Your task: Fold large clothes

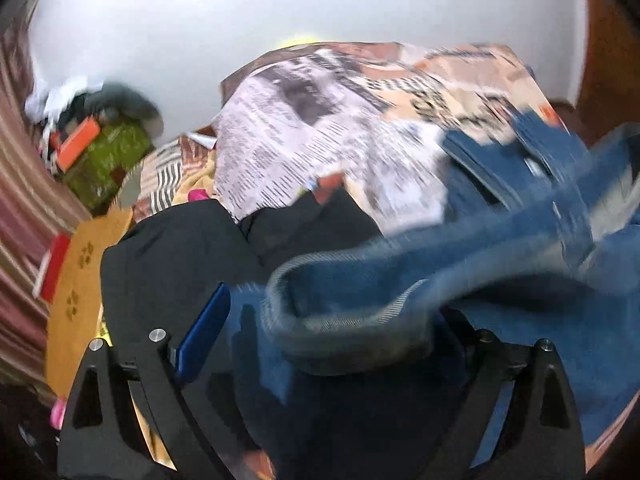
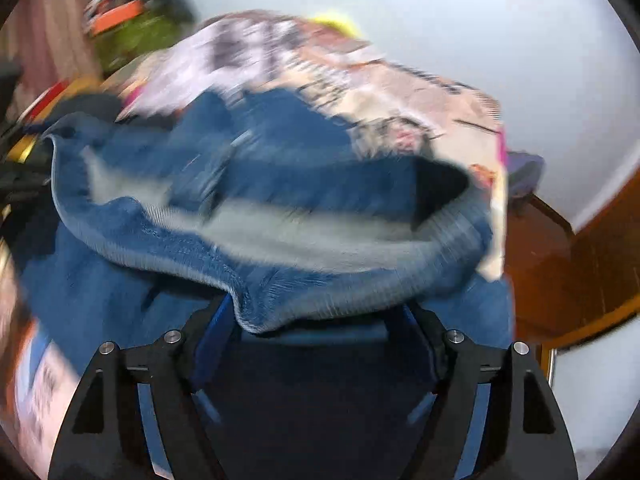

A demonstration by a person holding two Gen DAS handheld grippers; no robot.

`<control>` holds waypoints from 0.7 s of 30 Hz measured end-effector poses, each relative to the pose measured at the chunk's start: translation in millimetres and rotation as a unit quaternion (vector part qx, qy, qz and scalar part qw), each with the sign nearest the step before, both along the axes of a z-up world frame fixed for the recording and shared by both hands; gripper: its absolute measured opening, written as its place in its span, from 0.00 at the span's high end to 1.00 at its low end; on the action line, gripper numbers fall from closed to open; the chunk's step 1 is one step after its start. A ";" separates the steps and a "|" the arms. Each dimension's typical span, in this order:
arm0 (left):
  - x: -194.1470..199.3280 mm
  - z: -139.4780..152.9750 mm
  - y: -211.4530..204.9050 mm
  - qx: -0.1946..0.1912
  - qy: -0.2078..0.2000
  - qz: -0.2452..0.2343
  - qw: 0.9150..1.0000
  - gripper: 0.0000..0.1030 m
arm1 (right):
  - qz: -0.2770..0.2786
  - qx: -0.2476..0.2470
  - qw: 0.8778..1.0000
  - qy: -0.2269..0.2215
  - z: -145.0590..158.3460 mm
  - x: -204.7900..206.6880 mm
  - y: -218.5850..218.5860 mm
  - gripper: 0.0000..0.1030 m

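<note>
The left gripper (image 1: 320, 344) is standing with its jaws spread wide, and a thick bunched fold of the blue jeans (image 1: 460, 264) is lying across the gap between its fingers (image 1: 204, 336). Whether the fingers are actually pinching the denim cannot be told: the far finger is hidden under cloth.

The right gripper (image 2: 316, 320) is likewise standing with its jaws wide, the hemmed edge of the jeans (image 2: 280, 248) draping down between its blue pads (image 2: 212, 340); a firm hold cannot be confirmed there either.

Both views are blurring heavily.

Relative to the jeans: they are resting over a bed covered by a patterned bedspread (image 1: 340, 120), which is extending beyond them toward the white wall (image 1: 160, 20). A black garment (image 1: 172, 256) is lying just beside the jeans on the left gripper's side, touching the bedspread. Farther beyond that garment, a green and orange pile of items (image 1: 92, 152) is sitting against a striped curtain (image 1: 20, 184). On the opposite side of the jeans, brown wooden furniture (image 2: 568, 264) is showing in the right wrist view.
</note>
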State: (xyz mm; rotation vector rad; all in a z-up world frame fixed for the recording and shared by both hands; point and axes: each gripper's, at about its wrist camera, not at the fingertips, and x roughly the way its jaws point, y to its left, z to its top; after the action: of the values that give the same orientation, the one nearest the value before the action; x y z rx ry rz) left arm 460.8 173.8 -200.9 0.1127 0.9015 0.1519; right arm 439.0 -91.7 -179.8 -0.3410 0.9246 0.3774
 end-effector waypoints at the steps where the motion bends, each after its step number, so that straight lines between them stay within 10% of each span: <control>1: 4.2 3.5 5.6 -0.014 -0.002 0.010 1.000 0.09 | -0.028 0.018 0.999 -0.004 6.0 13.9 -7.8 0.30; 7: 4.7 41.7 46.0 -0.078 -0.069 0.098 0.990 0.09 | -0.161 0.100 0.981 -0.030 36.6 45.4 -52.5 0.30; 21: -66.2 63.1 35.1 -0.089 -0.081 0.079 0.990 0.09 | -0.094 0.135 0.986 -0.016 58.5 -21.1 -53.6 0.29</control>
State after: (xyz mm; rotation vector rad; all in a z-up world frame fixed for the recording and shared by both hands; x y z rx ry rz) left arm 394.6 208.9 -137.8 -0.1367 0.7572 0.2241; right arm 417.9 -145.3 -121.2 -0.0115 0.8544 0.3179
